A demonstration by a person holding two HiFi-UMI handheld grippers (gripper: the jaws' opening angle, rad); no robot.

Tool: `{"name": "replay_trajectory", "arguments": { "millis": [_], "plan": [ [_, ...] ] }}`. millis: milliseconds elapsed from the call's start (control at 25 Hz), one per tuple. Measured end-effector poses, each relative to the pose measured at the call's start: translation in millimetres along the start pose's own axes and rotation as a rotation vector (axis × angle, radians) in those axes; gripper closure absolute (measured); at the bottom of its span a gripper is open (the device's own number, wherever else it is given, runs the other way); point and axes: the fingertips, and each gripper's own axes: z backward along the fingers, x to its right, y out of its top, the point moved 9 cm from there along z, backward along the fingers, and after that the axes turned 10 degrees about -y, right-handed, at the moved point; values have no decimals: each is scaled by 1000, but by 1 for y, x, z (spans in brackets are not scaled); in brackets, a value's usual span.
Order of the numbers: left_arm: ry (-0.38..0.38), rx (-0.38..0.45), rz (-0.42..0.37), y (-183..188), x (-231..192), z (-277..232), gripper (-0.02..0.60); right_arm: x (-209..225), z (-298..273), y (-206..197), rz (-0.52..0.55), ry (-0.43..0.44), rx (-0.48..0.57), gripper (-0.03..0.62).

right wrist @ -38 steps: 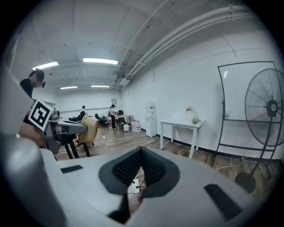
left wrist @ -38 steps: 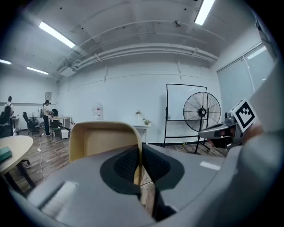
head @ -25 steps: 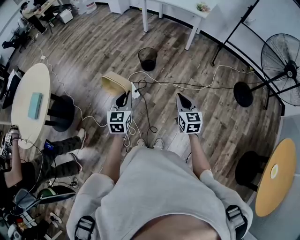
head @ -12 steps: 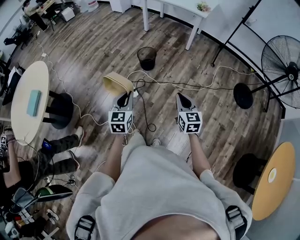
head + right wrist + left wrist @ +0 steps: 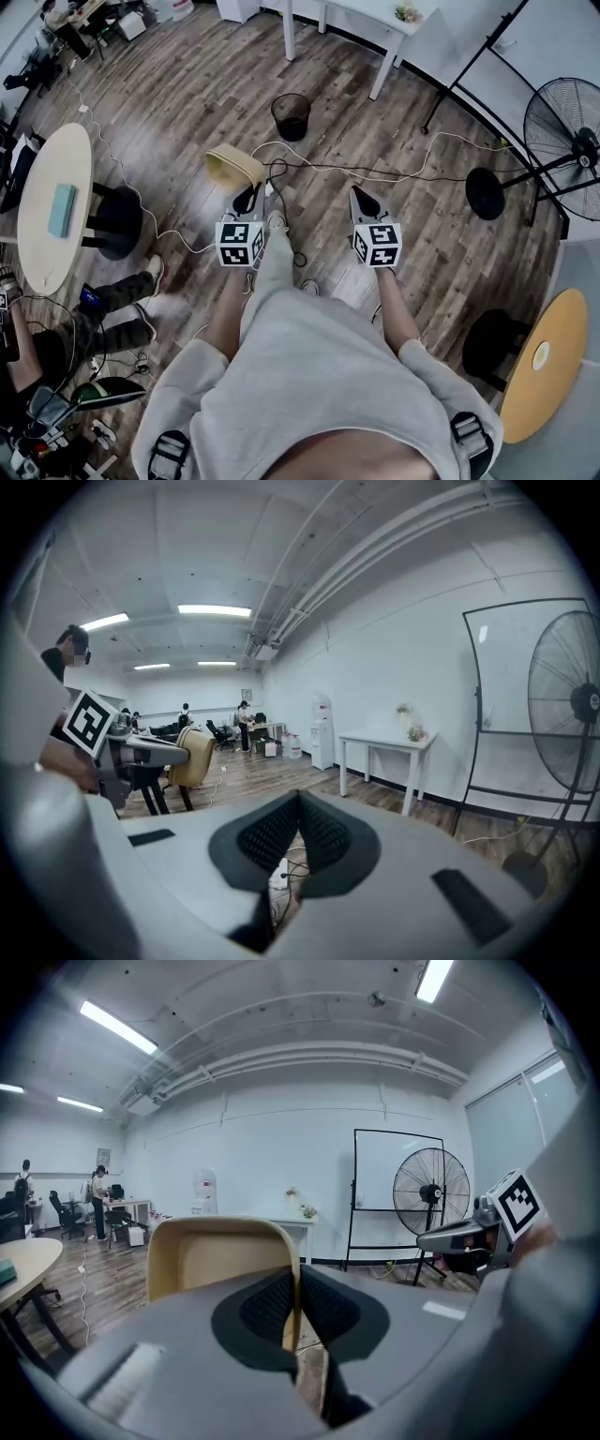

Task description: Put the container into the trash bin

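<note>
My left gripper [image 5: 247, 194] is shut on the rim of a tan, rounded-square container [image 5: 232, 166], held out in front of me above the wooden floor. In the left gripper view the container [image 5: 217, 1255] stands upright with its right edge pinched between the ridged pads [image 5: 272, 1305]. My right gripper [image 5: 360, 196] is shut with nothing in it, level with the left one; its pads [image 5: 319, 832] meet at the tip. A black mesh trash bin [image 5: 292, 115] stands on the floor ahead, beyond the container. The right gripper view shows the container [image 5: 193, 757] at the left.
Cables and a power strip [image 5: 281, 178] trail across the floor between me and the bin. A white table [image 5: 352, 28] stands behind the bin. Right: standing fan [image 5: 564, 117], round black base [image 5: 486, 190], orange round table [image 5: 542, 366]. Left: pale round table [image 5: 52, 206], a seated person [image 5: 75, 328].
Both grippers and the container have drifted slightly forward toward the bin; my leg has swung forward under the left gripper. The grip has not changed.
</note>
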Motion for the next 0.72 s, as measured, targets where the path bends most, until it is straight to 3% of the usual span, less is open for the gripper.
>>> {"name": "replay_trajectory", "arguments": {
  "millis": [720],
  "plan": [
    [-42,-13,36,27,-98,-111,549,9,-137,40,43,16,-58,580]
  ]
}}
